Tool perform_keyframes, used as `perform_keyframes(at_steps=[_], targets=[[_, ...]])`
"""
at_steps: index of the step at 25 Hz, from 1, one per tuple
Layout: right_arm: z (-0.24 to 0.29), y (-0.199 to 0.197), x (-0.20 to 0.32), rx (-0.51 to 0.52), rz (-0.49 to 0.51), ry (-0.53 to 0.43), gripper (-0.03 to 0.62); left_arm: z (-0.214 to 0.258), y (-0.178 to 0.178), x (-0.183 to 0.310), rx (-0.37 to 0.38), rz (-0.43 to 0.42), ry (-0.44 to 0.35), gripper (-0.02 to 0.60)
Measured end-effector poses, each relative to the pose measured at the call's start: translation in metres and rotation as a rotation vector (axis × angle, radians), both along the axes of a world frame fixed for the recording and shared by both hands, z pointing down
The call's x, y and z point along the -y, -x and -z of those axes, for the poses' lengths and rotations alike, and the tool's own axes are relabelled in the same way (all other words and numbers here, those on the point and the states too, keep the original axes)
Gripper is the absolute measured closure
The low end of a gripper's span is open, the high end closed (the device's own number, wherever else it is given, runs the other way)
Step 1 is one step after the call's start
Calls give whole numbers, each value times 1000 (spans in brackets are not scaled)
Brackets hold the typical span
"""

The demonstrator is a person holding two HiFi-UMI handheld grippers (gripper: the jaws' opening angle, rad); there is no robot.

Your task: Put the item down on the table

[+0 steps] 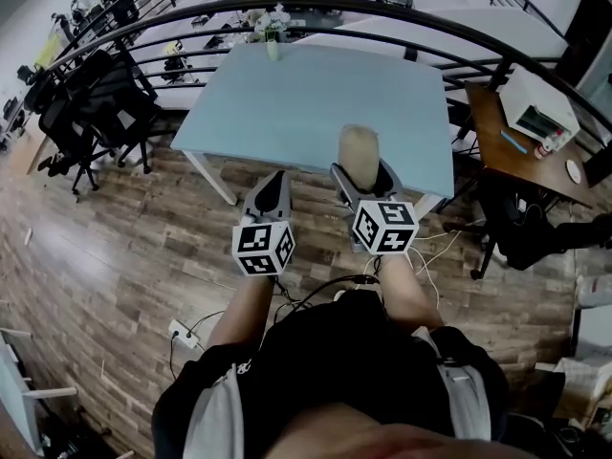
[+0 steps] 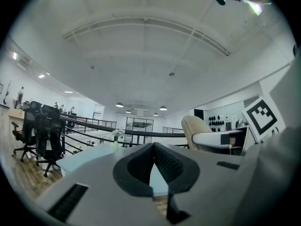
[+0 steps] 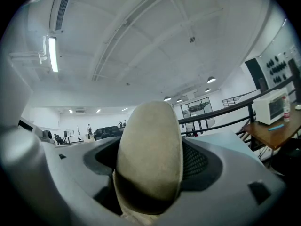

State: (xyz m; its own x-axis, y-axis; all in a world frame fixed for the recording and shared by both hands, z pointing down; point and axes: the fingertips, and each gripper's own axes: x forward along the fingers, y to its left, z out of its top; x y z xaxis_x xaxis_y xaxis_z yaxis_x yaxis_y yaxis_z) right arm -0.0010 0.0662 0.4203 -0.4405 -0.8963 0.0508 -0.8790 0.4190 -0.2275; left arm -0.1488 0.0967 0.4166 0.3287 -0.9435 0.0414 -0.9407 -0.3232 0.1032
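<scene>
An open mezzanine office with a wood-plank floor and a curved black railing; just ahead of the person stands a pale blue, smooth-topped table. The right gripper has its two fingers clamped on the item, a beige, oblong thing with a rounded end and a matte, slightly rough face. The right gripper view shows it filling the gap between the black ribbed pads, standing up out of them. From the head view the item is held in the air over the table's near edge, not lying on it. The left gripper, just beside the right one, holds nothing: its dark pads meet at the tips, with only a sliver of table showing lower between them. Each gripper carries a white cube with black square markers. At the table's far edge stands a small vase of flowers. Black office chairs cluster to the left, and to the right is a wooden desk bearing a white microwave.
</scene>
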Motion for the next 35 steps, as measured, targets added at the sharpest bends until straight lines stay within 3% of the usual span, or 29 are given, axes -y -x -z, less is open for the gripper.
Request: perform_keyframes(at_steps=[11,18,35], targets=[[-3,-8,-11,9,-52,-11,203,-9,2,-9,-5,-31,-1,568],[-13,-16,20,29,-53,14,203,-13,-3,15,-11,-34,-11,568],[0,-45,173,44,-49,-24,203,-8,-36,171,23,-42,-17,568]])
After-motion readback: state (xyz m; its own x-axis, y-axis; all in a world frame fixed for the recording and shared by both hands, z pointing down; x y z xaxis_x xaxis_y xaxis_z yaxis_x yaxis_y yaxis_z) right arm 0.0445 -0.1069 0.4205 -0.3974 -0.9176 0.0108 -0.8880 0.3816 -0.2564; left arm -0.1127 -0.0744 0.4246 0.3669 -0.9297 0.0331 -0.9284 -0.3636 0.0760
